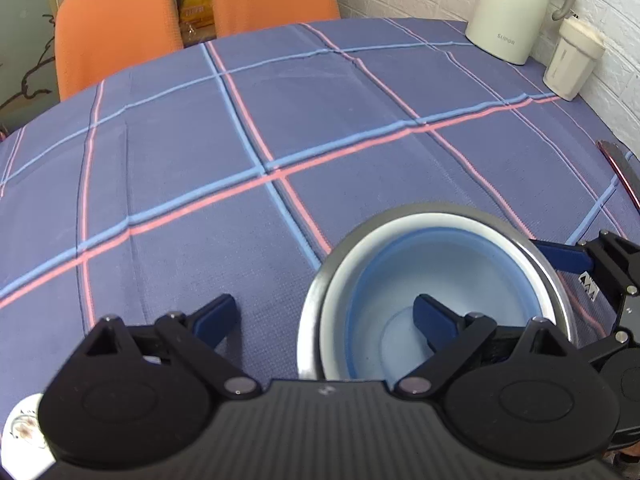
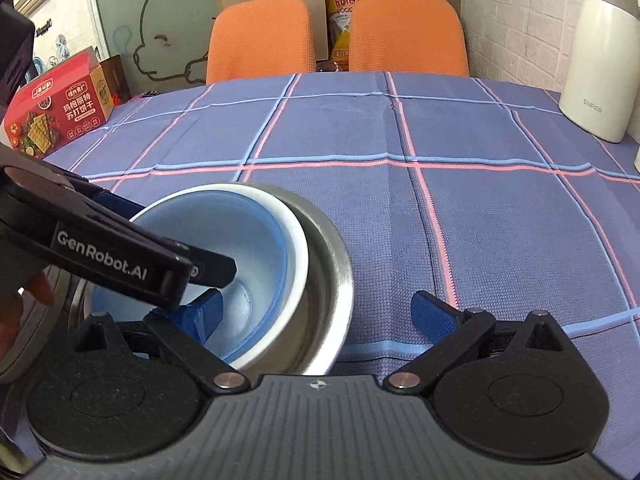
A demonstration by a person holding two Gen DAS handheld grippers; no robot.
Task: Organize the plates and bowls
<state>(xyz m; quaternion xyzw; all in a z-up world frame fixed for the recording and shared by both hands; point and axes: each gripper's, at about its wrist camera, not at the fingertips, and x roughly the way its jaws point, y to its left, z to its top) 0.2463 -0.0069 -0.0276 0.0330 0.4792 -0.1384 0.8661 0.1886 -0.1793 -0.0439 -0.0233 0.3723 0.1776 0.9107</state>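
Observation:
A blue bowl (image 1: 452, 272) sits nested in a white bowl (image 1: 344, 280), which sits in a steel bowl (image 1: 548, 256) on the checked tablecloth. My left gripper (image 1: 324, 316) is open, its right finger inside the blue bowl and its left finger outside over the cloth. In the right wrist view the blue bowl (image 2: 224, 240), white bowl (image 2: 296, 240) and steel bowl (image 2: 336, 276) show at lower left. My right gripper (image 2: 320, 312) is open, its left finger inside the blue bowl and its right finger outside. The left gripper's finger (image 2: 120, 256) reaches in from the left.
A white kettle (image 1: 512, 8) and a cream cup (image 1: 572, 60) stand at the far right by the brick wall. Two orange chairs (image 2: 260, 36) stand behind the table. A red cracker box (image 2: 56, 108) is at the far left. A white plate (image 1: 24, 432) lies at lower left.

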